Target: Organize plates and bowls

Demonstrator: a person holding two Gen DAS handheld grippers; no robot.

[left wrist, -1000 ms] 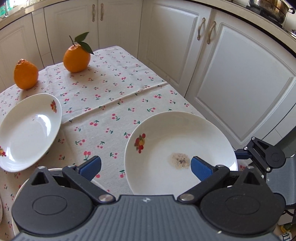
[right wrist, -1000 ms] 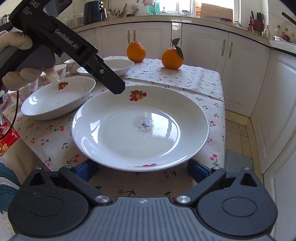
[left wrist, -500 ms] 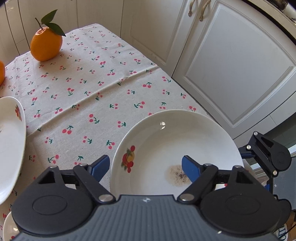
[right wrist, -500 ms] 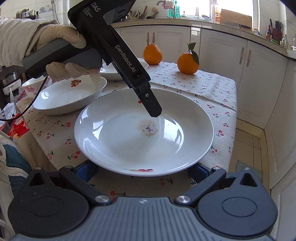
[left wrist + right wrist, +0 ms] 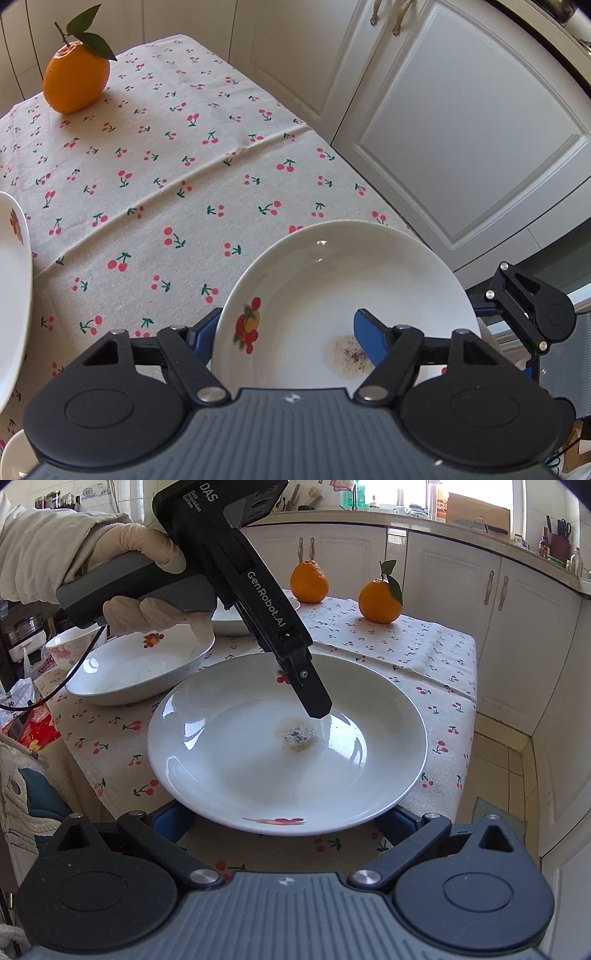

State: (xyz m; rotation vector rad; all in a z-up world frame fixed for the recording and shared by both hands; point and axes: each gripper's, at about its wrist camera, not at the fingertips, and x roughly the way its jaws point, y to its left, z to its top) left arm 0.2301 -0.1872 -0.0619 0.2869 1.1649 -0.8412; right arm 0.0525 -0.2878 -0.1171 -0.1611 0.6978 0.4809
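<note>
A white plate (image 5: 236, 760) with a fruit print and a brown stain in its middle lies at the near corner of the table. It also shows in the left wrist view (image 5: 325, 288). My left gripper (image 5: 284, 334) is open; one blue fingertip (image 5: 367, 336) is over the plate by the stain, the other is outside its left rim. In the right wrist view the left gripper (image 5: 314, 698) reaches down over the plate's middle. My right gripper (image 5: 284, 821) is open, its fingers straddling the plate's near rim below it.
A white bowl (image 5: 136, 664) with a fruit print sits left of the plate, with a small cup (image 5: 74, 646) and another dish (image 5: 229, 618) behind. Two oranges (image 5: 380, 598) stand at the table's far end. White cabinets (image 5: 461, 129) and tiled floor lie to the right.
My left gripper has moved right and down over the stained plate, one finger now inside its rim. My right gripper has stayed at the plate's near rim.
</note>
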